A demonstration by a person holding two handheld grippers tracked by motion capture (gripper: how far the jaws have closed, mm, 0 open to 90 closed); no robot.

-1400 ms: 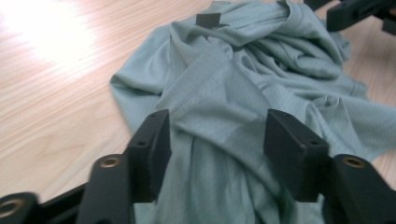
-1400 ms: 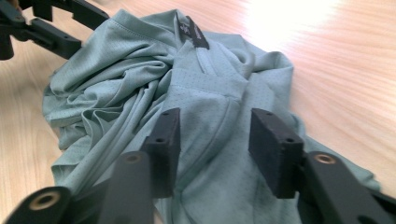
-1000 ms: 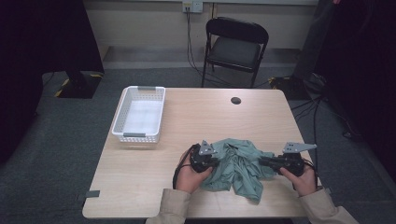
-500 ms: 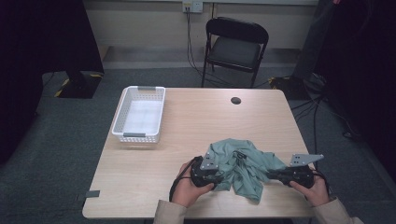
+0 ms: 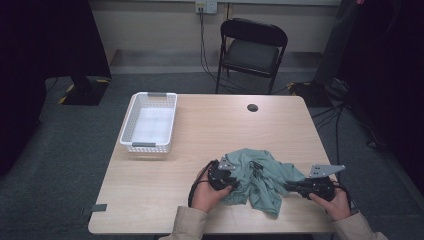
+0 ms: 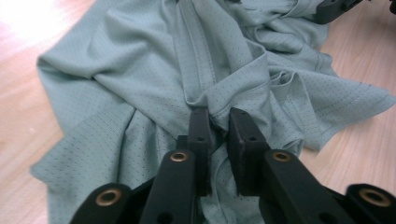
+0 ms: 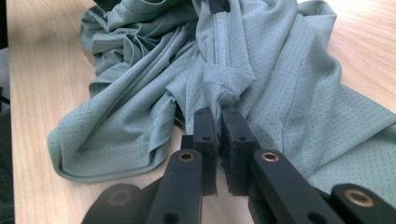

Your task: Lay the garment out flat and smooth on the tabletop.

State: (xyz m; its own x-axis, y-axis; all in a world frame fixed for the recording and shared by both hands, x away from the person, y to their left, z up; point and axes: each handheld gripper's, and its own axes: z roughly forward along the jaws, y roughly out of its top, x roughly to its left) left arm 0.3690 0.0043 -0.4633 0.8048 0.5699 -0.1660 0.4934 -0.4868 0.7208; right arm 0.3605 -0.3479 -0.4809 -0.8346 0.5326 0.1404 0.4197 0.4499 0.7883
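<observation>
Gripping from both sides, a person works a crumpled green shirt [image 5: 257, 175] at the near edge of the tabletop [image 5: 165, 200]. The left gripper [image 5: 231, 176] sits at the shirt's left side; in the left gripper view its jaws have just been closing and stand with a narrow gap, a bunched fold of mesh fabric [image 6: 219, 100] caught between them. The right gripper [image 5: 290, 187] lies at the shirt's right side, its grey three-cornered plate above it; in the right gripper view its jaws are nearly together, pinching a gathered seam [image 7: 219, 93] of the same cloth. The shirt lies in loose folds between the two hands, near the centre-right of the tabletop's near edge, with one flap hanging toward that edge.

Farther off and to the left, a white basket [image 5: 148, 122] stands on the tabletop, well apart from the shirt. Near the far edge sits a small round black cap [image 5: 252, 107]. Beyond the tabletop, a black folding chair [image 5: 252, 52] stands on the grey floor before the wall.
</observation>
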